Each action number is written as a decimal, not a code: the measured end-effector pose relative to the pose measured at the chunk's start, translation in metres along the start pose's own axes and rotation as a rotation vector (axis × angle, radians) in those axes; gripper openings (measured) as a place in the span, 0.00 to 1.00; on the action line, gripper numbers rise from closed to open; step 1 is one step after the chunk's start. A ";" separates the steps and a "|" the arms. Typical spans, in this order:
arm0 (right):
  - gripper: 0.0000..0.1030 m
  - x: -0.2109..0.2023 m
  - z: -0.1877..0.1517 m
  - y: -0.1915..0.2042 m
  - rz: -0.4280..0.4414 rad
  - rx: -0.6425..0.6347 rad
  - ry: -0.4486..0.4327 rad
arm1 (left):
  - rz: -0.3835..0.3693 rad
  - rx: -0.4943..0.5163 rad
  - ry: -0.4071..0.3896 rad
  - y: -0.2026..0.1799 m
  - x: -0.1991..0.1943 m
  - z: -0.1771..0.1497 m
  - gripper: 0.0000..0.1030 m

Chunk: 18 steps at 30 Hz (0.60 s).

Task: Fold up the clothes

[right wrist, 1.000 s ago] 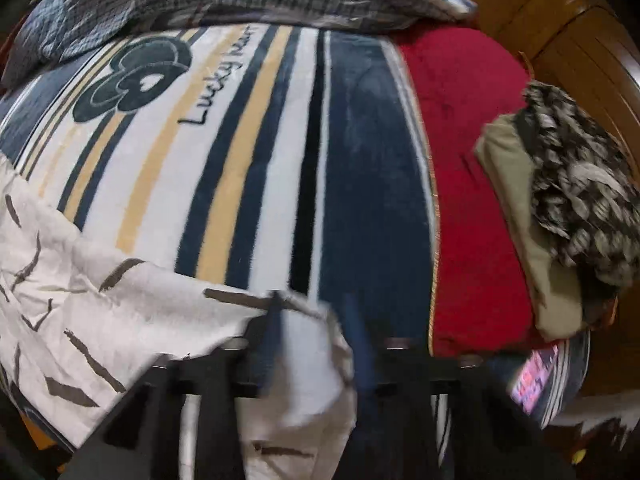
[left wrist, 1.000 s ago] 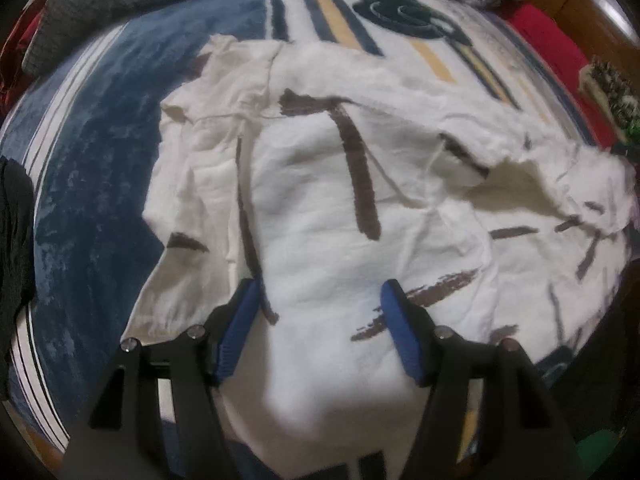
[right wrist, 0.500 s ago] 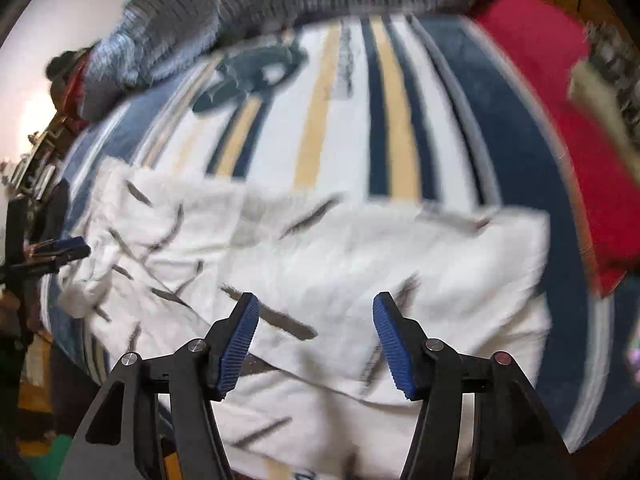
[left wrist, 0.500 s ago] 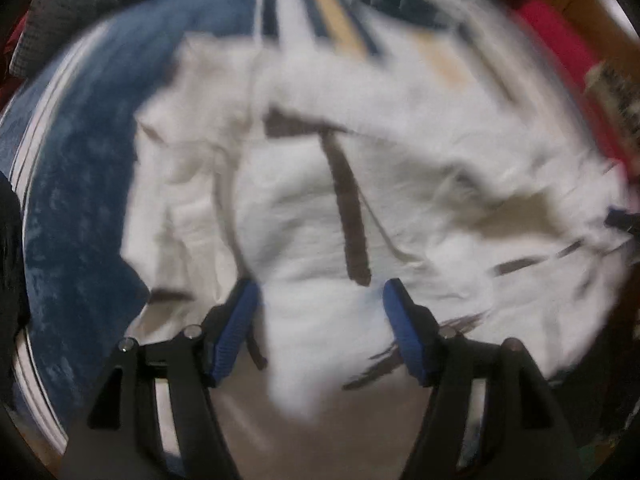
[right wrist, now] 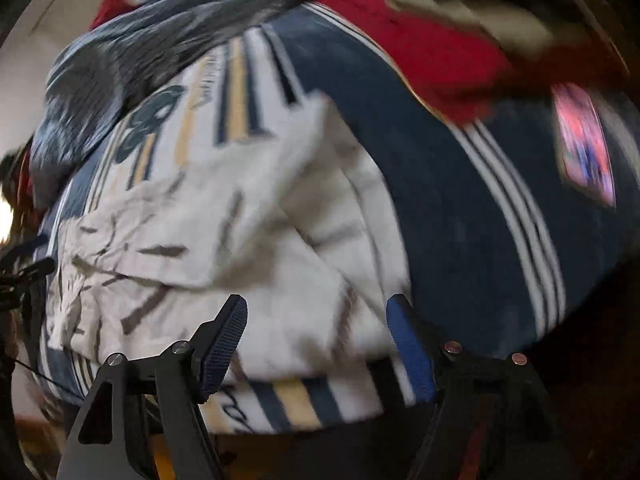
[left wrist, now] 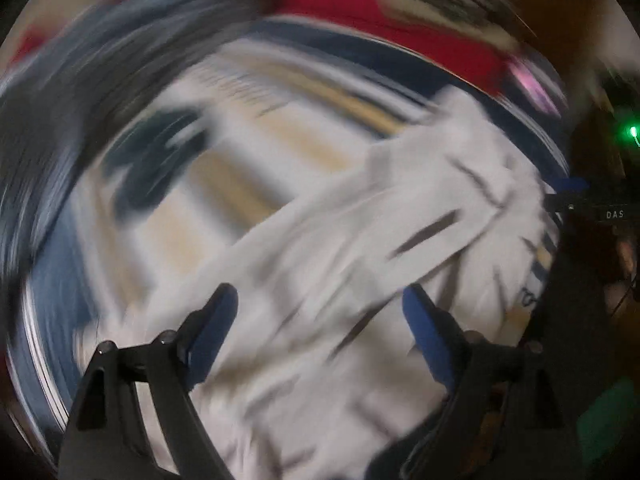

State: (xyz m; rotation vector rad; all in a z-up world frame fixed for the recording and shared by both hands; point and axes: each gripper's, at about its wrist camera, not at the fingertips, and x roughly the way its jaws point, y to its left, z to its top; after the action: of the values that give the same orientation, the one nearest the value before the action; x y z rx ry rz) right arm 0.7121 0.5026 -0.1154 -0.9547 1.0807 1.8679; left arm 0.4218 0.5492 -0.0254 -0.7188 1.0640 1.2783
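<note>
A white garment with dark brown strokes lies folded over on the striped blanket; the left wrist view is badly blurred. My left gripper hangs above the cloth, its jaws opening, and the blue pads press on nothing. In the right wrist view the same garment lies near the blanket's front edge. My right gripper hovers over the garment's near edge, its jaws opening too, with cloth below them but not pinched. The right gripper's blue tip shows at the far right of the left wrist view.
A red cover lies at the far side of the bed with a stack of folded clothes on it. A grey-blue checked cloth is heaped at the back left. A phone with a lit screen rests on the blanket at the right.
The right gripper let go of the garment corner it held and swung back over the cloth. Both grippers' jaws widened. The left gripper rolled and moved fast, so its view turned and blurred.
</note>
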 end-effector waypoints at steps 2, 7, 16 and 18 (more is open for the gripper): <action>0.71 0.003 -0.015 -0.011 0.013 0.064 -0.005 | -0.034 0.139 0.029 -0.029 0.022 0.039 0.82; 0.71 -0.004 -0.033 -0.022 0.012 0.146 -0.087 | -0.140 0.369 0.037 -0.074 0.052 0.102 0.82; 0.71 0.010 -0.026 -0.038 0.078 0.204 -0.100 | -0.202 0.608 0.136 -0.105 0.110 0.153 0.82; 0.71 0.011 -0.022 -0.037 0.114 0.222 -0.125 | -0.234 0.643 0.158 -0.106 0.117 0.159 0.82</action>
State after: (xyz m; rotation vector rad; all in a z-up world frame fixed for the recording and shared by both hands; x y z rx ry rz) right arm 0.7453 0.4983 -0.1451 -0.6537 1.2571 1.8253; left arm 0.5552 0.7189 -0.0859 -0.4326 1.3796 0.6239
